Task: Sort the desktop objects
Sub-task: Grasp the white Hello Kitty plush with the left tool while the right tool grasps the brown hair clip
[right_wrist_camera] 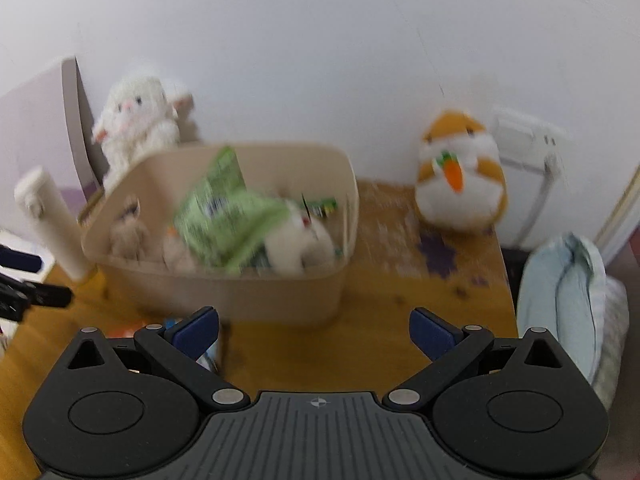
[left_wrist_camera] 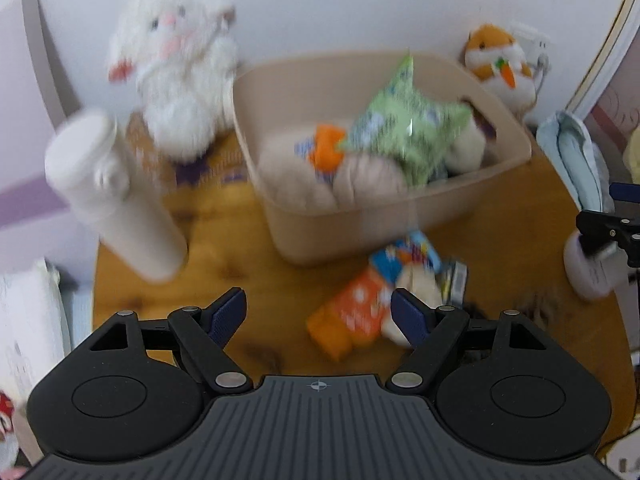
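We look down over two hand-held grippers at a wooden desk set against a white wall. Our left gripper hangs above the desk with its blue-padded jaws spread wide and nothing between them; just beyond its right finger lies a loose heap of small things, an orange packet with white spots nearest us and a blue packet behind it, both resting on the wood and touching the front of a beige bin. The bin stands at the middle of the desk and already holds a green bag leaning upright, an orange item beside it, and pale soft toys whose shapes blur together. Left of the bin a white bottle stands tilted in the fisheye, and behind it a white lamb toy sits against the wall. At the far right corner a hamster toy holding a carrot sits by the wall, well apart from the bin. Our right gripper also has its jaws spread and empty, hovering over bare wood in front of the bin; from the left view its tip shows at the right edge near a white jar. A pale blue cloth bundle lies off the desk's right edge.
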Tool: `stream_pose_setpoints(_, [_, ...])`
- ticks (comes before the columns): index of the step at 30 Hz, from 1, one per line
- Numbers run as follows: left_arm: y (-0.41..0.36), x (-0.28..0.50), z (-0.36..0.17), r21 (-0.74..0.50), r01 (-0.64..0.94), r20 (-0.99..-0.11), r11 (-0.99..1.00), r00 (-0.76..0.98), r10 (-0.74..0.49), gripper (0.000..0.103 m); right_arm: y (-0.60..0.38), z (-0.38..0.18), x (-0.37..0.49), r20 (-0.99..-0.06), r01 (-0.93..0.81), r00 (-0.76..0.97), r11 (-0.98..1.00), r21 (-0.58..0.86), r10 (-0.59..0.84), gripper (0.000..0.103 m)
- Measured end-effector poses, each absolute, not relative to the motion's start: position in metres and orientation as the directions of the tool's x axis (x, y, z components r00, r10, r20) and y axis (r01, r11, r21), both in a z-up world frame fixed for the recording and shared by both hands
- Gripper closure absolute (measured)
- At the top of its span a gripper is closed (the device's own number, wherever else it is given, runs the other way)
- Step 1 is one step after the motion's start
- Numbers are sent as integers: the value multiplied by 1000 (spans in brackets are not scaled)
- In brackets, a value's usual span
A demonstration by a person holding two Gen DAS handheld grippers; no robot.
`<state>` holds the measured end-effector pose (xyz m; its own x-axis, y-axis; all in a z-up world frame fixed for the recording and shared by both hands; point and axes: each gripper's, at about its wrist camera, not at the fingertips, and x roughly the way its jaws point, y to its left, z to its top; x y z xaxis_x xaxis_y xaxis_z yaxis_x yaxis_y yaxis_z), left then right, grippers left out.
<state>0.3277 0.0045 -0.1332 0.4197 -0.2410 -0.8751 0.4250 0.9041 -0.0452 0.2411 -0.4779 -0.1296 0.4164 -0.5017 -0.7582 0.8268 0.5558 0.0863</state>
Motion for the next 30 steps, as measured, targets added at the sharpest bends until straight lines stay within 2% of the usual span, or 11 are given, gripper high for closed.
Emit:
stream_pose_setpoints(10, [14, 288, -178, -52, 417, -926, 907, 320, -201, 22, -447, -180, 217, -848, 855, 324, 513, 73, -420, 0])
stream_pose_setpoints(18, [31, 277, -198, -85, 293, -934, 952, 310, -179, 22, -441, -208, 221, -881, 857, 275, 514, 42, -385, 0])
stream_pose_setpoints(30, [21, 275, -218, -115, 255, -945, 960, 271, -185, 22, -445, -234, 227, -916, 839, 245, 542, 37, -317, 0])
